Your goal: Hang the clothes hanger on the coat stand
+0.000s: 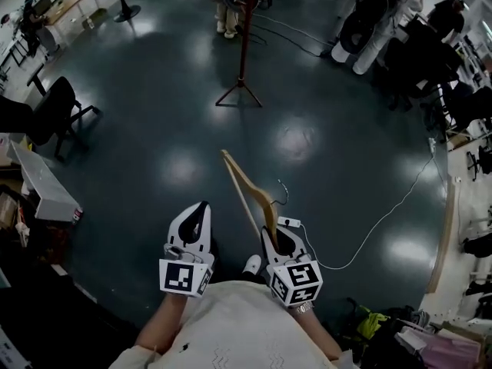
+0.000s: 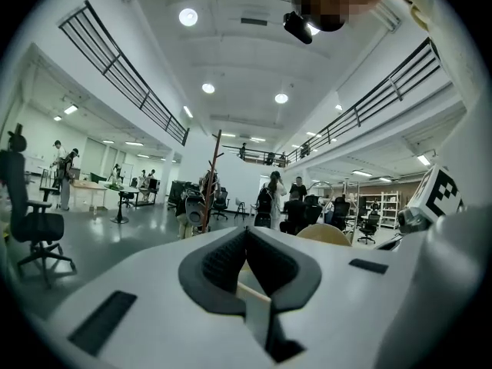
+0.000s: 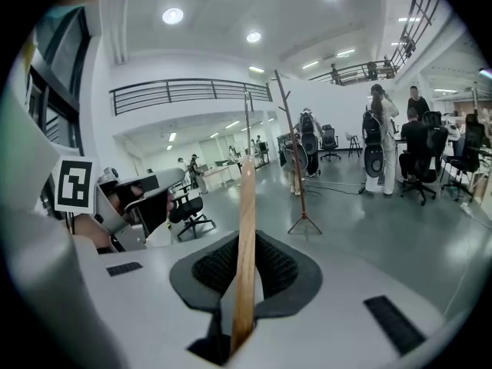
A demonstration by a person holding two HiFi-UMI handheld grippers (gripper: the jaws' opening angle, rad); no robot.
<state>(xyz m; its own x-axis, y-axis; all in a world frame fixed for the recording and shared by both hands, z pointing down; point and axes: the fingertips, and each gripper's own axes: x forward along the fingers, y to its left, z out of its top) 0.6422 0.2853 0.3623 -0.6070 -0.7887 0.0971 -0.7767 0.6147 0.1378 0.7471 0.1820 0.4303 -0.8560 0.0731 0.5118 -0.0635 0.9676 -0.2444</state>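
Head view: looking down on dark glossy floor (image 1: pixel 154 137), coat stand (image 1: pixel 244 44) upright well ahead, hanger's wire hook visible too. Only clear in right gripper view: wooden clothes hanger (image 3: pixel 246 191) pinched edge-on between right gripper (image 3: pixel 244 244) jaws, poking out past them. Left gripper (image 2: pixel 246 237) jaws pressed together on nothing.

No readable text; only square markers on left tool (image 1: pixel 204 206) and right tool (image 1: pixel 267 232).

Bare floor (image 1: pixel 169 129) runs clear ahead to the coat stand (image 1: pixel 243 44); office chair (image 1: pixel 55 110) left; cable (image 1: pixel 384 217) right.
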